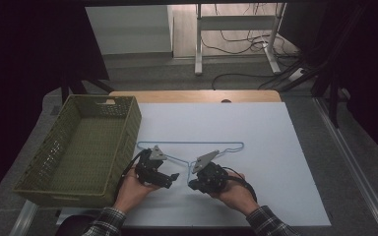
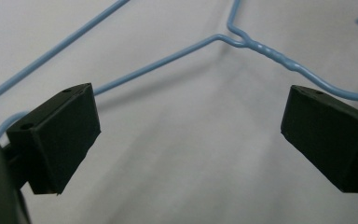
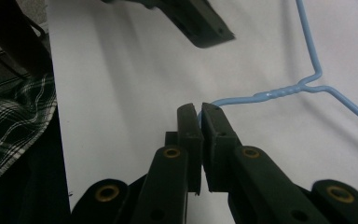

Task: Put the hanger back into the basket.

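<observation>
A light blue wire hanger (image 1: 192, 144) lies flat on the white table top (image 1: 266, 147), its hook pointing toward the person. My right gripper (image 1: 193, 185) is shut on the hook of the hanger (image 3: 242, 99); the wire runs out from between its closed jaws. My left gripper (image 1: 173, 178) is open just left of the hook. In the left gripper view its two jaws stand wide apart with the hanger's twisted neck (image 2: 270, 50) lying beyond them and nothing between them.
An empty olive green plastic basket (image 1: 81, 147) stands at the table's left side, close to the left hand. Beyond the table's far edge are a desk frame (image 1: 236, 34) and cables on the floor (image 1: 246, 44).
</observation>
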The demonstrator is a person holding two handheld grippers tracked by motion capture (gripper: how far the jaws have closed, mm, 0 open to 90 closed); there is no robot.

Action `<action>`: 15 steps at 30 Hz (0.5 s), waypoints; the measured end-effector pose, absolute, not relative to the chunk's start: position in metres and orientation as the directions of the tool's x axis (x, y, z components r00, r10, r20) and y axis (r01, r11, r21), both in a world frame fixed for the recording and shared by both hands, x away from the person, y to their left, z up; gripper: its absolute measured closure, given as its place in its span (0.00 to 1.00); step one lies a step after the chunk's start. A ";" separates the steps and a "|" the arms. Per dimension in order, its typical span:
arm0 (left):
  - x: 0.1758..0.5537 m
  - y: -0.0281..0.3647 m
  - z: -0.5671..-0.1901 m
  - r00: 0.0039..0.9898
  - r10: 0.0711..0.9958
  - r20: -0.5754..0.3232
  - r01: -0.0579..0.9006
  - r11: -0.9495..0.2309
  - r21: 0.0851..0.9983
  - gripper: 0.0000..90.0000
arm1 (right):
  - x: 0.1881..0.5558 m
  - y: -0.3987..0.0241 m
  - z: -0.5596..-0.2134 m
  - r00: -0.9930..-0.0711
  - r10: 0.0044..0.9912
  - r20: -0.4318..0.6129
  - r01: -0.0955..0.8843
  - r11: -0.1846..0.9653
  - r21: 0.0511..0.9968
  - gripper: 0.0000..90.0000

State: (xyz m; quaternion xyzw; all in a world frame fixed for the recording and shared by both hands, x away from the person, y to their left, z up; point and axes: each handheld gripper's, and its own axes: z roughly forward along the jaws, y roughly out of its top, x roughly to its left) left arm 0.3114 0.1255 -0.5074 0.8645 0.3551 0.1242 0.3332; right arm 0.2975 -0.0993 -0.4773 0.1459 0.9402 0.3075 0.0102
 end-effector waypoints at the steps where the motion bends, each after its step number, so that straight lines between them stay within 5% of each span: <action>1: 0.317 0.124 -0.508 0.718 0.696 -0.006 0.523 -0.534 0.664 0.06 | 0.298 -0.100 -0.475 -0.957 0.281 0.074 0.270 0.766 0.584 0.96; 15: 0.343 0.110 -0.524 0.755 0.650 0.082 0.461 -0.617 0.638 0.18 | 0.304 -0.100 -0.467 -0.959 0.266 0.093 0.269 0.765 0.586 0.96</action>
